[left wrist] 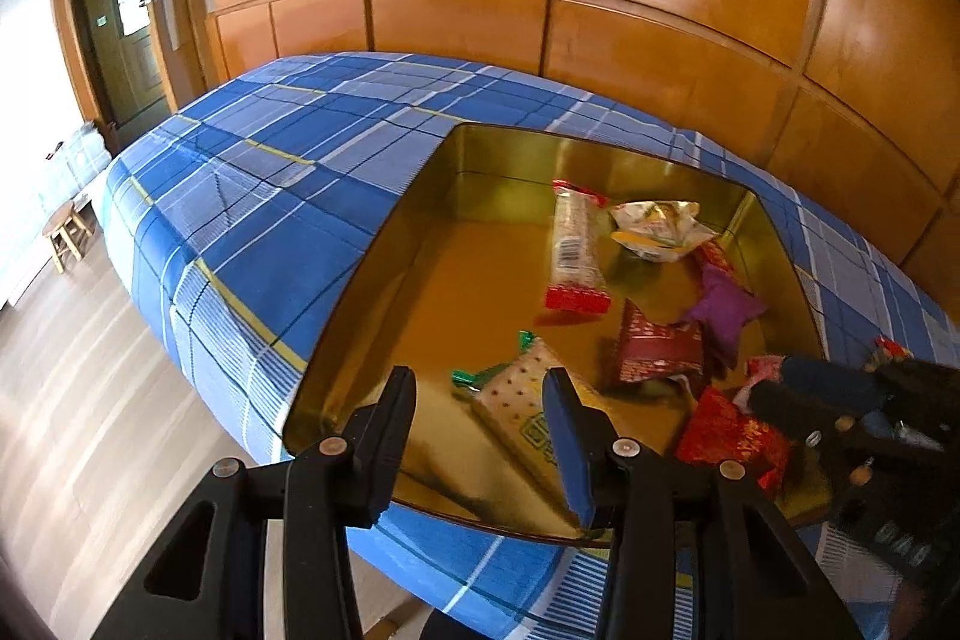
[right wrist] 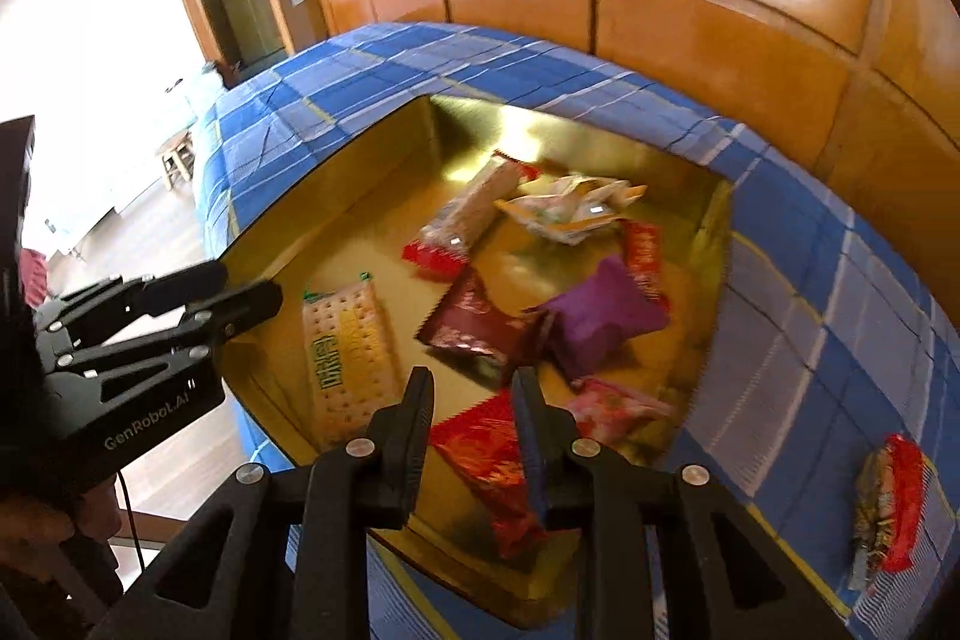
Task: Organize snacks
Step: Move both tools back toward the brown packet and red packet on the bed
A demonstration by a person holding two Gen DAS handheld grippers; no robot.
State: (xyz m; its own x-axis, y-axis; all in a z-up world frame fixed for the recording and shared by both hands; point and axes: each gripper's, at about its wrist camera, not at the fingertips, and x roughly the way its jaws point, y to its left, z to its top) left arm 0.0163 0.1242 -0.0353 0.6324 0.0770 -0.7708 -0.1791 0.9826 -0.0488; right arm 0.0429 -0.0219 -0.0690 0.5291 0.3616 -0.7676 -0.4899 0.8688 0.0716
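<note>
Left wrist view looks down along the left gripper [left wrist: 480, 400], whose fingers stand spread apart with nothing between them, poised over the near edge of a gold tin [left wrist: 372, 244] resting on a blue plaid cloth [left wrist: 270, 148]. Inside the tin lie a cream cracker packet [left wrist: 516, 400], a long red-ended bar [left wrist: 575, 250], a maroon pouch [left wrist: 657, 346], a purple packet [left wrist: 720, 304] and a red foil packet [right wrist: 486, 454]. Right gripper [right wrist: 474, 400] tilts down over the tin's near right corner, its fingers parted on either side of the red foil packet; whether they touch it cannot be told. One red-wrapped snack [right wrist: 888, 508] lies on the cloth outside the tin's right wall
</note>
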